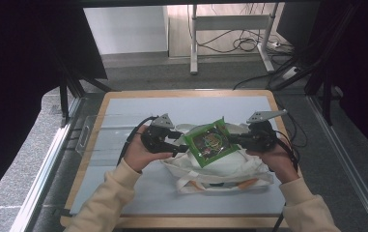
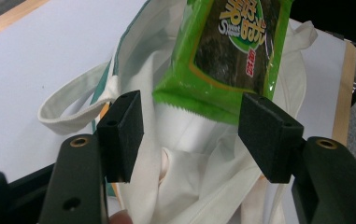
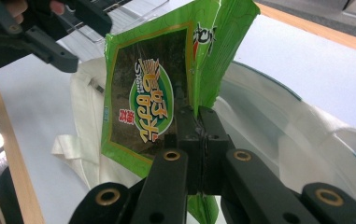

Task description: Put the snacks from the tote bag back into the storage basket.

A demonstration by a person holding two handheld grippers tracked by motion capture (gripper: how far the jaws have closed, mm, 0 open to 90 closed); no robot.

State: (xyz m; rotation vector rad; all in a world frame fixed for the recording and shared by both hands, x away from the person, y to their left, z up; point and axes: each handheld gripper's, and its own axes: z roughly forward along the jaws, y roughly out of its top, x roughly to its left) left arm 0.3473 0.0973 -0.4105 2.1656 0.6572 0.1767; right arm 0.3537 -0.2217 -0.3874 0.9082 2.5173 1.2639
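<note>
Seaweed snack packet (image 1: pixel 209 143), green and held above the white tote bag (image 1: pixel 220 170) at the centre of the high view, was pinched at its right edge by the right gripper (image 1: pixel 233 139), whose jaws were clamped tight on the wrapper. Just left of the packet, the left gripper (image 1: pixel 180 142) stood with jaws spread wide and nothing between its pads (image 2: pixel 122 130), the packet's lower edge hanging just beyond them. Both forearms reached in from the bottom of the frame over the table (image 1: pixel 123 108), grippers pointed inward toward each other.

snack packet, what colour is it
Bright green with a dark centre panel and a yellow-lettered logo, the snack packet shows best in the right gripper view.
</note>
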